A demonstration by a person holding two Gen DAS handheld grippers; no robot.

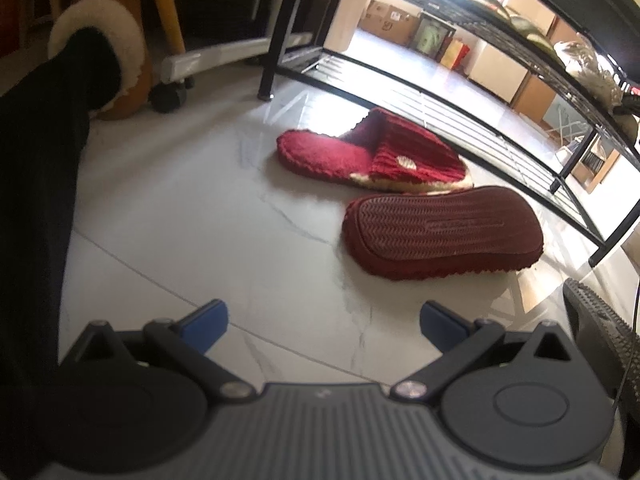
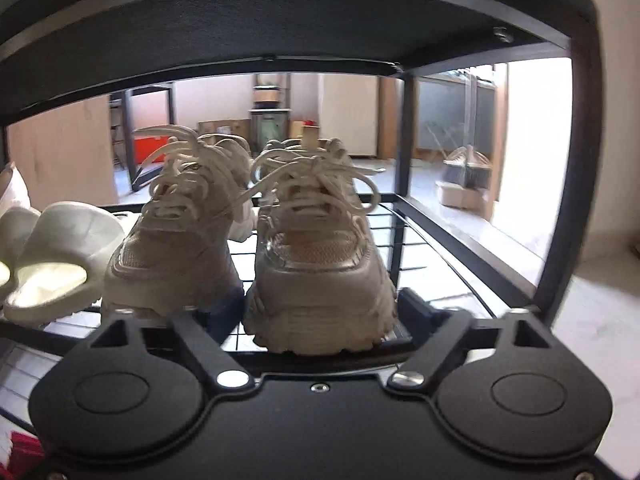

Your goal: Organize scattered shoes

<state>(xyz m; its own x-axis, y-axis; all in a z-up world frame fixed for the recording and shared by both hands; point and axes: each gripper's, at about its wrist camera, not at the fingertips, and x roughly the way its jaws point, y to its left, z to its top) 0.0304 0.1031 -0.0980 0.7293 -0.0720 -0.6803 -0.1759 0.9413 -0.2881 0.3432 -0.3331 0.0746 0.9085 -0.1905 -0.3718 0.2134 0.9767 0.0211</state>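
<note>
Seen from the left wrist, the left gripper [image 1: 323, 326] hangs above a pale marble-look tiled floor [image 1: 192, 240] with its blue-padded jaws spread wide and nothing between them. Ahead of it lie two red knitted slippers: an upright slipper [image 1: 372, 156] with a cream edge sits nearer the rack, and an overturned slipper [image 1: 442, 232] lies just beside it, ribbed sole up. Behind them runs the black metal shoe rack [image 1: 472, 108], its lowest wire tier bare where visible, bright daylight and cardboard boxes [image 1: 390, 18] showing through it. At far left a dark trouser leg [image 1: 44, 184] ends in a fleece-lined tan slipper [image 1: 120, 52], next to a wheeled white base [image 1: 176, 76]. From the right wrist, the right gripper [image 2: 320, 312] is at the front edge of a wire shelf [image 2: 416, 232] inside the rack, jaws wide apart on either side of the toe of the right beige sneaker [image 2: 320, 264]; the pads look clear of it, though the view there is tight. The left beige sneaker [image 2: 176, 240] stands beside it, laces loose, and white slides [image 2: 60, 256] rest further left on the same shelf. A solid black shelf [image 2: 280, 20] spans above. Beyond lies a sunlit room with a doorway.
</note>
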